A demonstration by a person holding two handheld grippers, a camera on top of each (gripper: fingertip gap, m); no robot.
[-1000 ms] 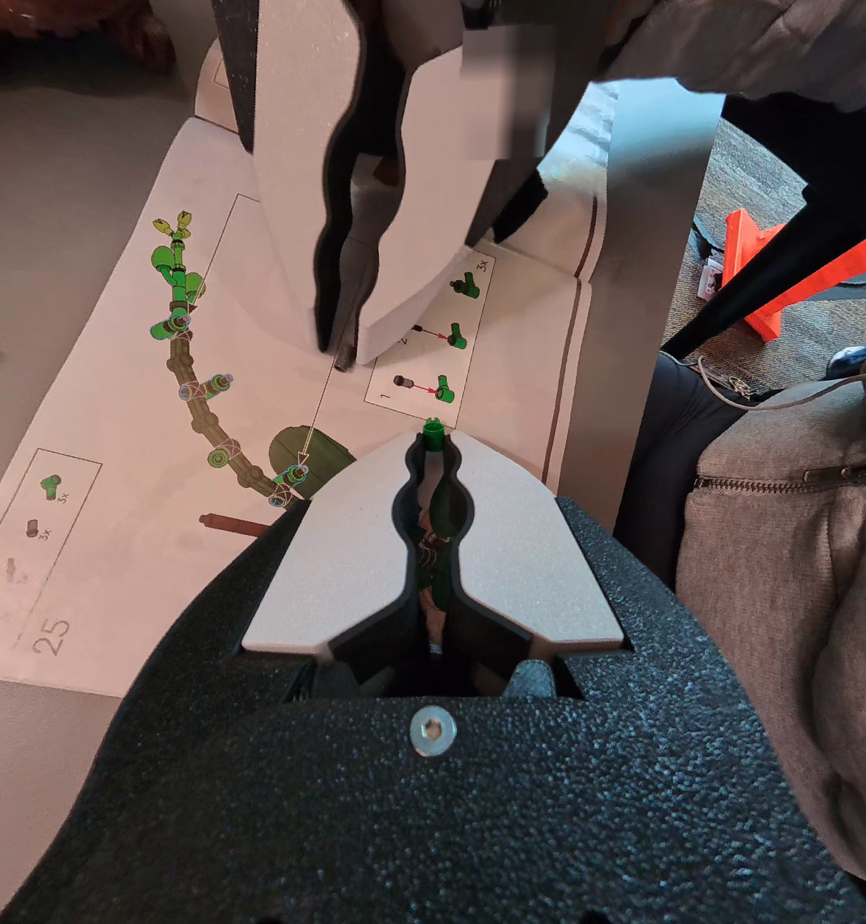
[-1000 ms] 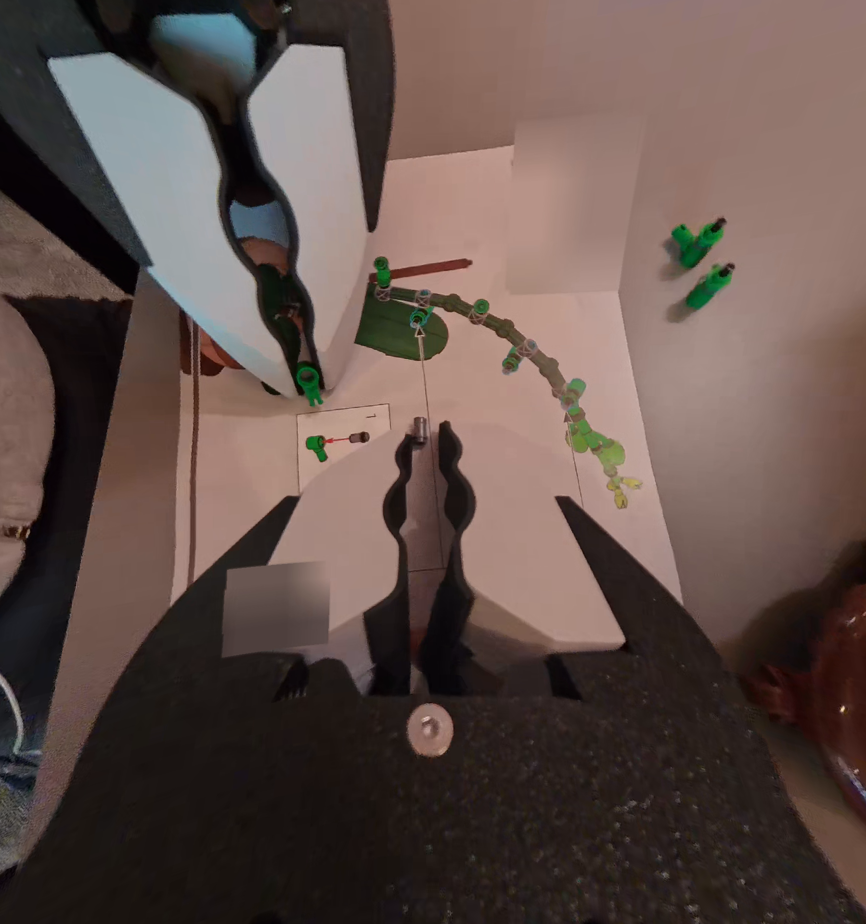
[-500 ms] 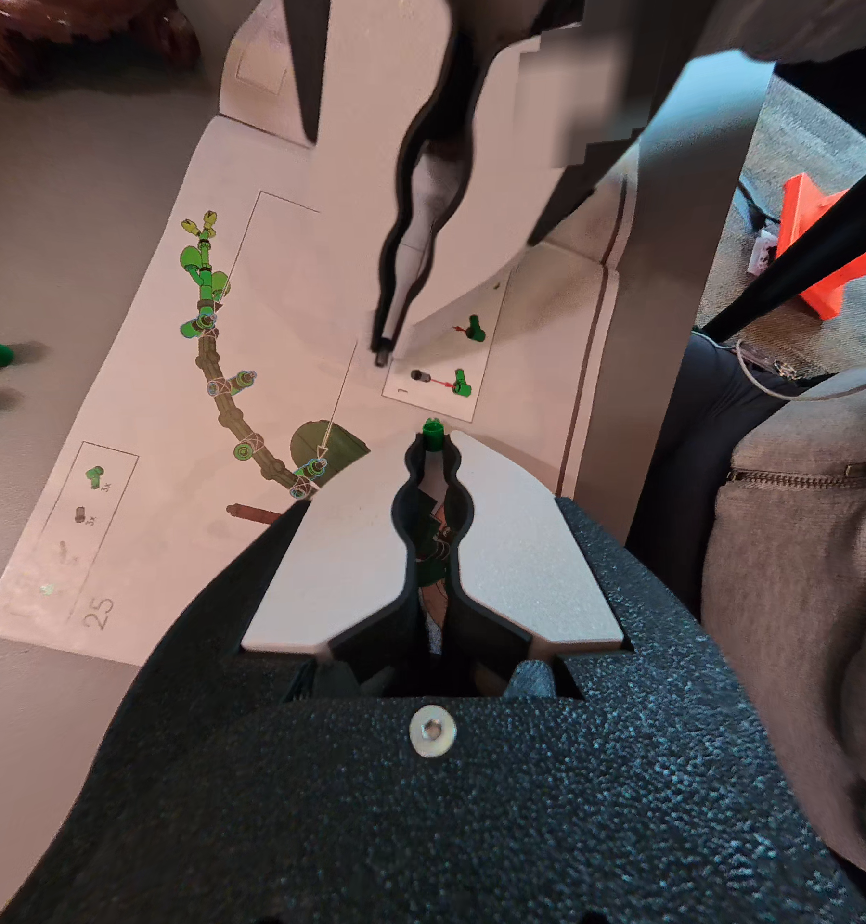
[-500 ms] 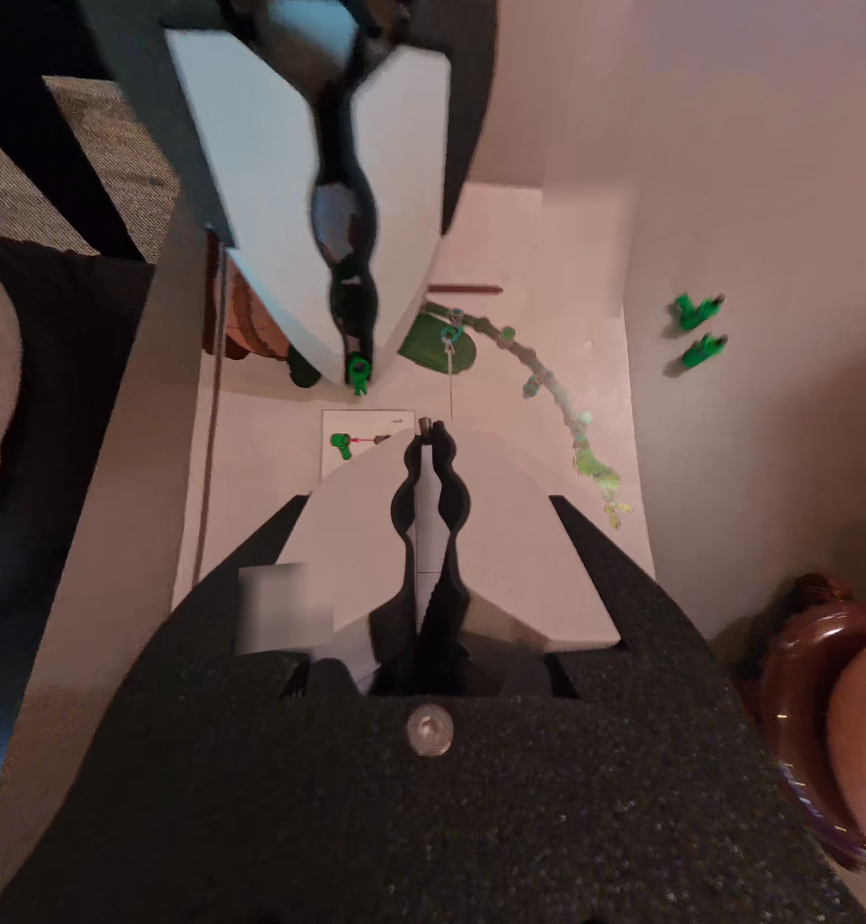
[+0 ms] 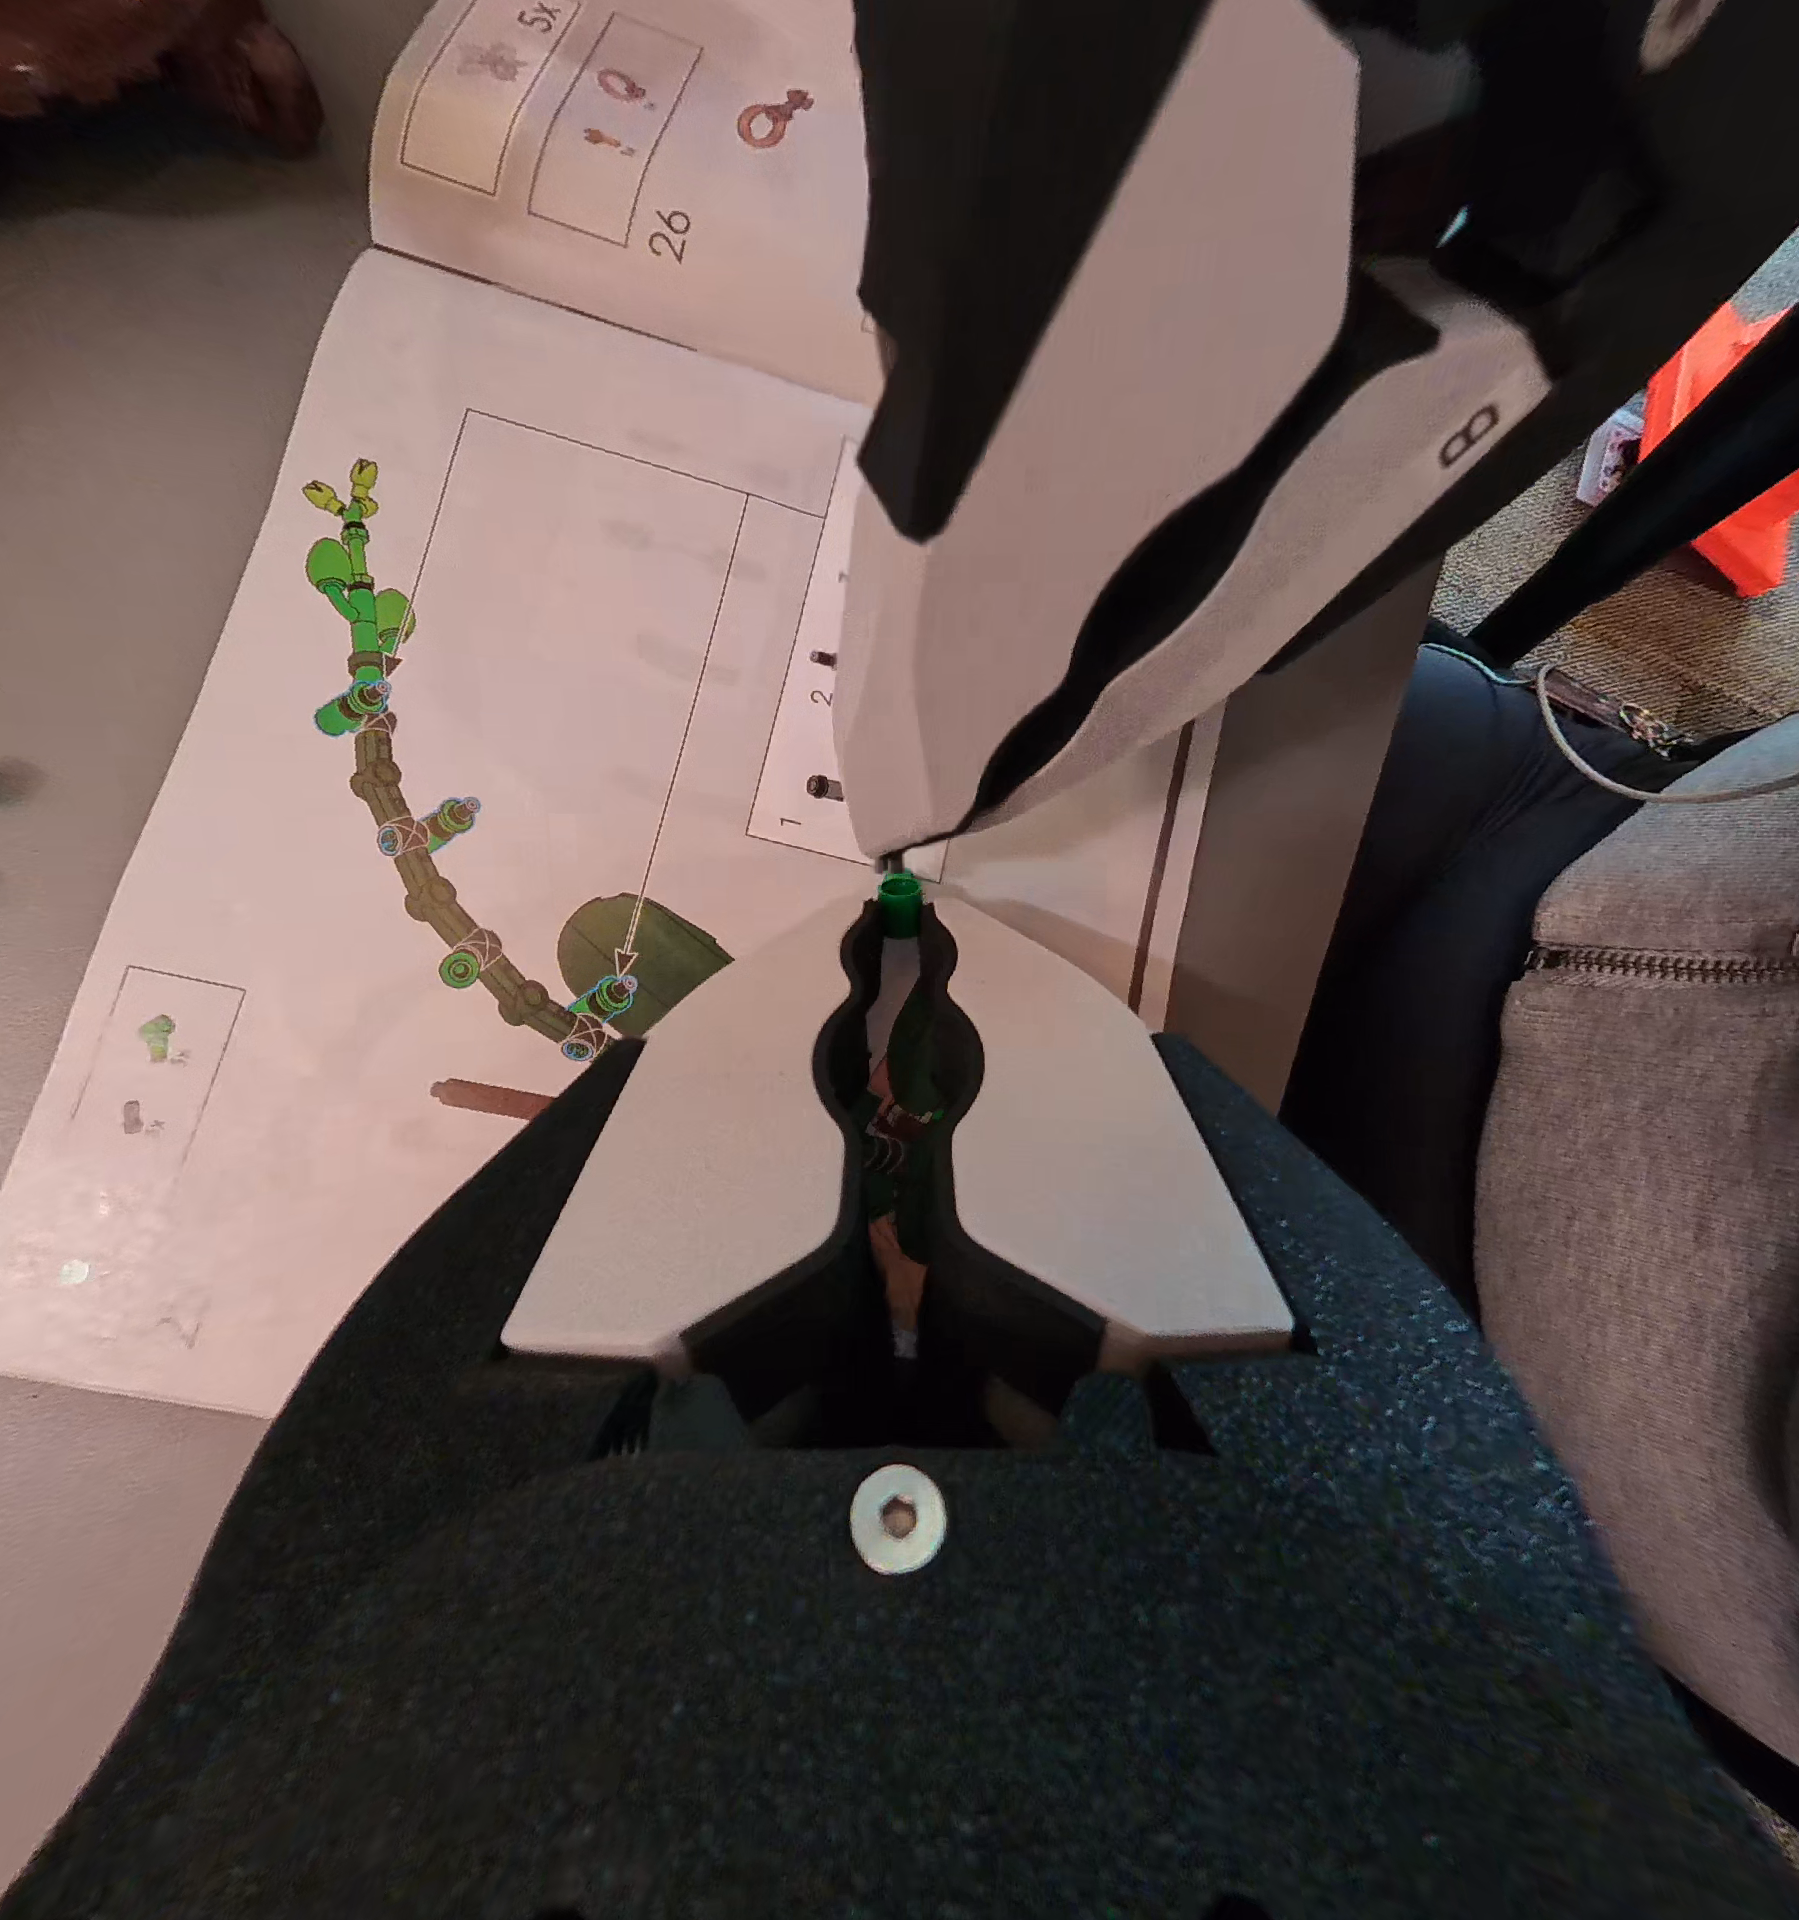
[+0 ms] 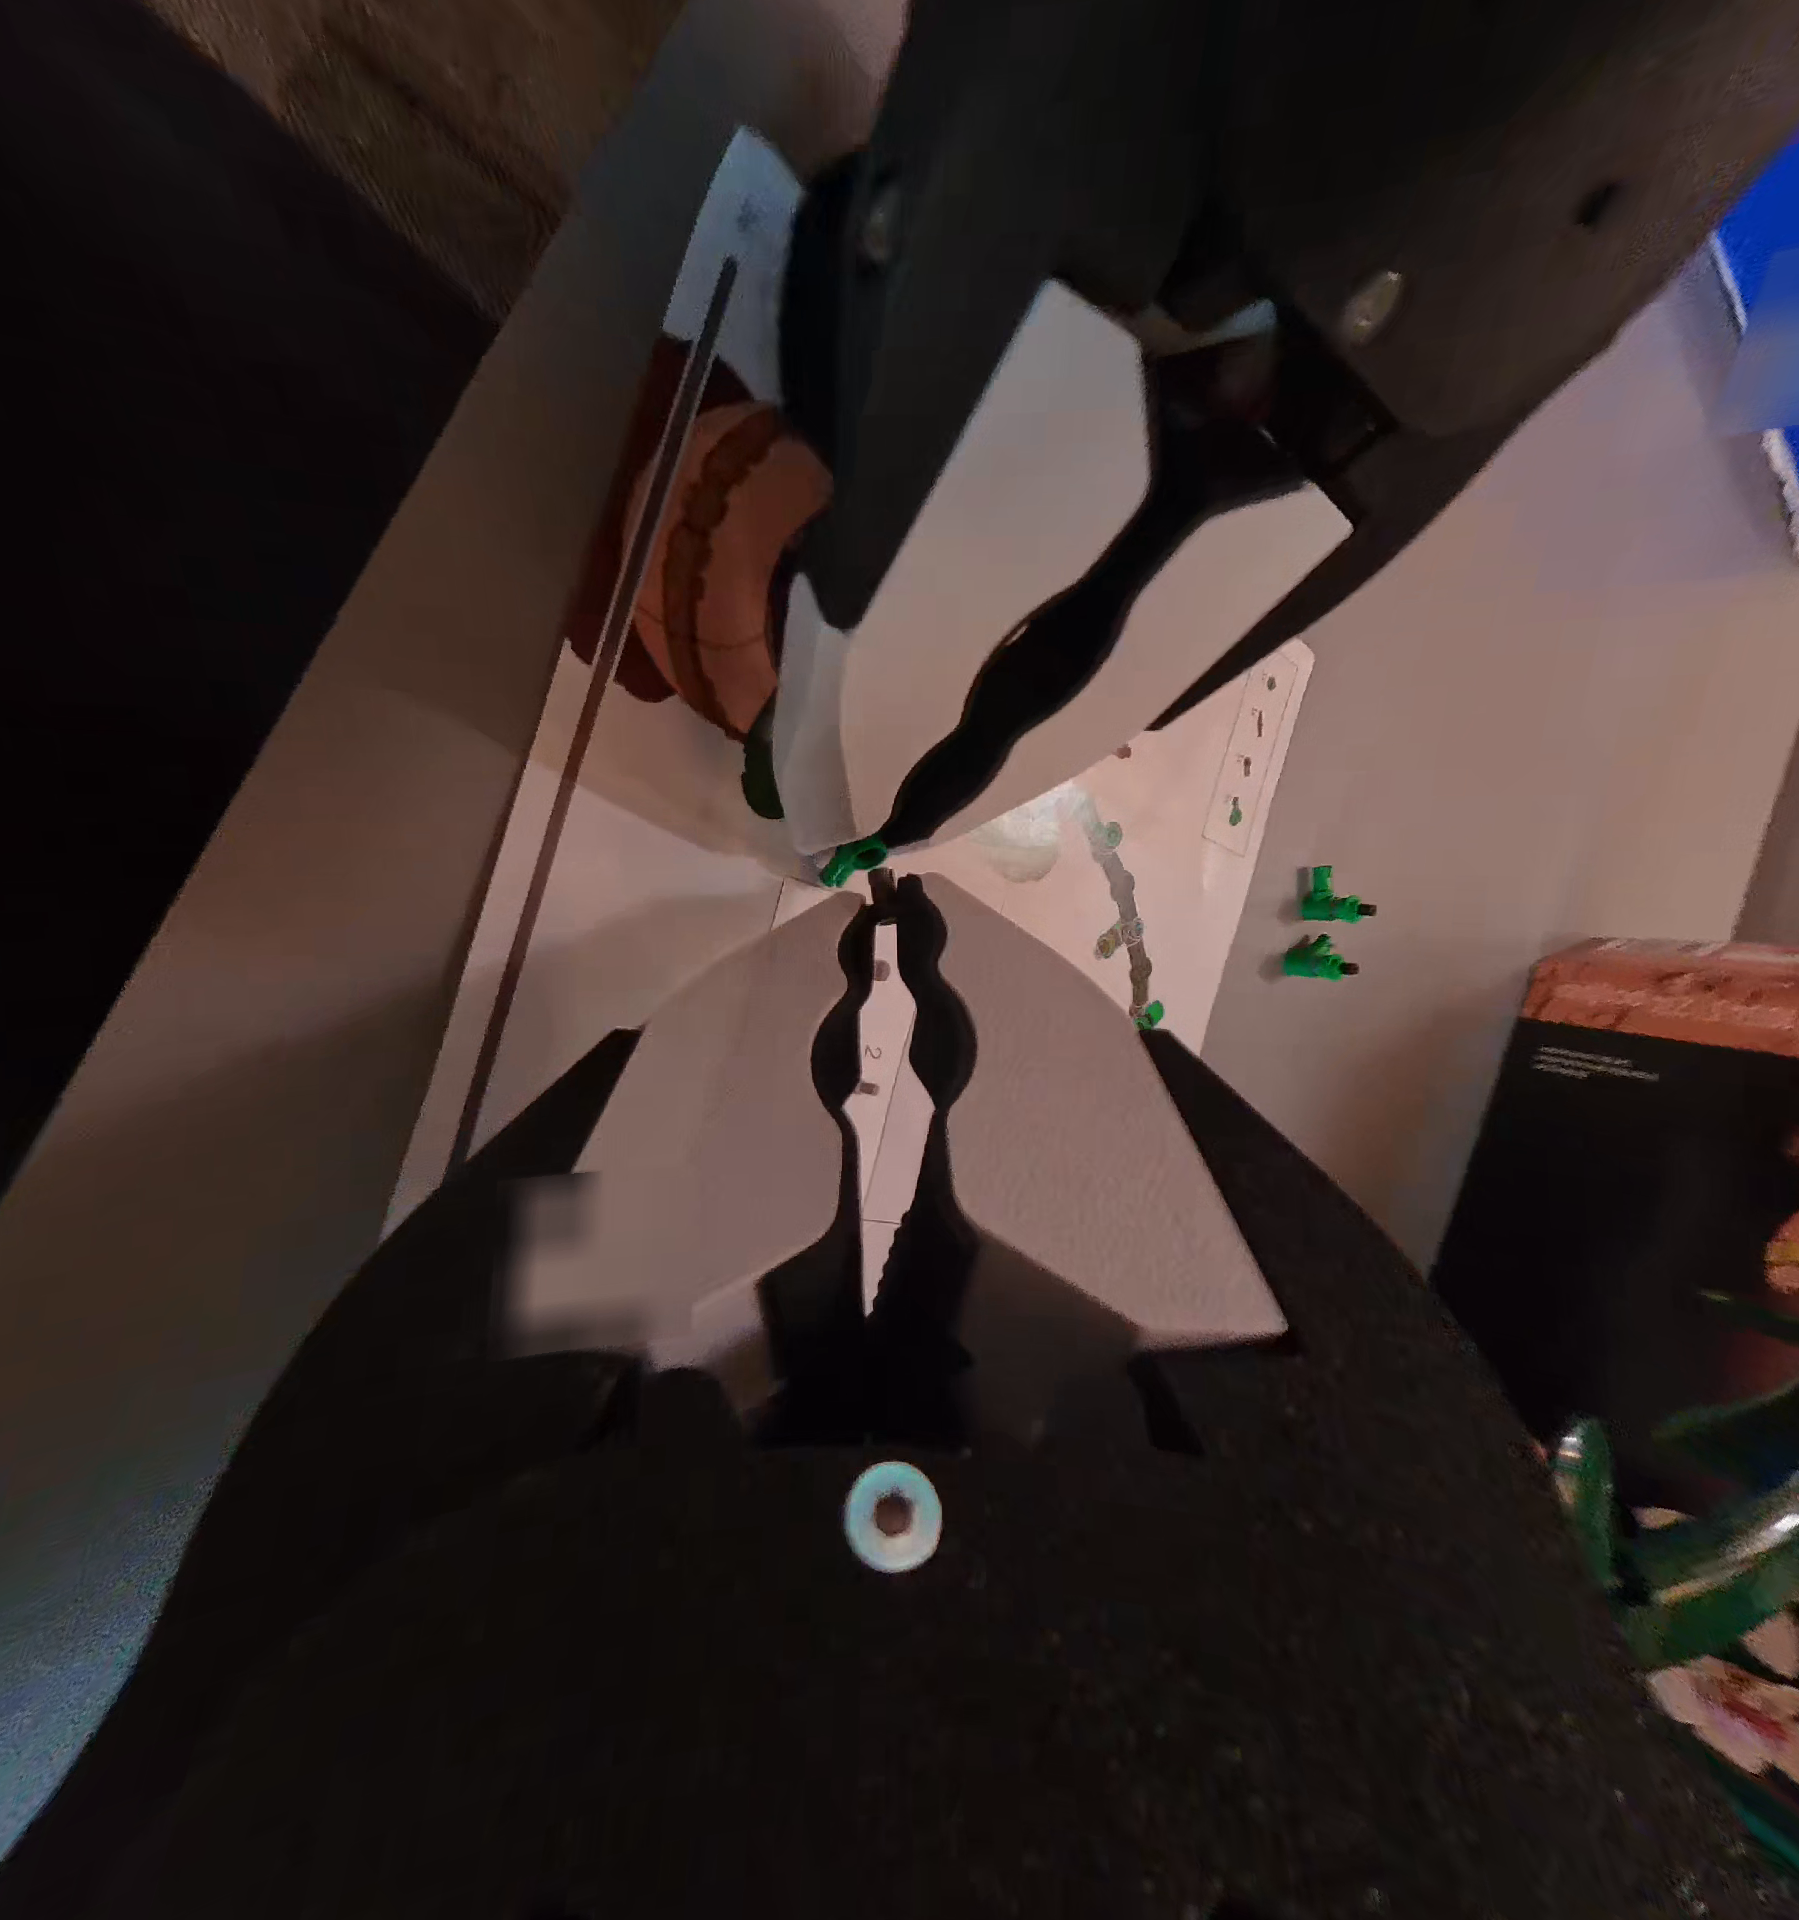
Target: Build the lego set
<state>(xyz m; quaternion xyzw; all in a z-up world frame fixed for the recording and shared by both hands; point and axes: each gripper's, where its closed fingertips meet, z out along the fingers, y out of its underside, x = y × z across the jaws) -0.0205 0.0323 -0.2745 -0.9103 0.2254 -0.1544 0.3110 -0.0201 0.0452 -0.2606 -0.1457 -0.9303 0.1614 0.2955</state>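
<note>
While pinching a green connector (image 5: 897, 902), the left gripper (image 5: 897, 914) is facing the right gripper (image 6: 887, 896), itself clamping a dark pin (image 6: 882, 883) tip-to-tip for mating.

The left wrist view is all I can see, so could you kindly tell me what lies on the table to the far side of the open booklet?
Observer: Two small green connector pieces lie on the bare table just past the booklet's edge; each has a dark pin in one end.
Operator: Thank you. Is there anything else on that side?
Observer: Yes, a dark box with a brown top stands nearer the right gripper's body than those pieces.
Operator: And how does the green piece in my left gripper look from there?
Observer: The green piece sticks out sideways from the left gripper's tips, and the small dark pin at the right gripper's tips is right beside it.
</note>
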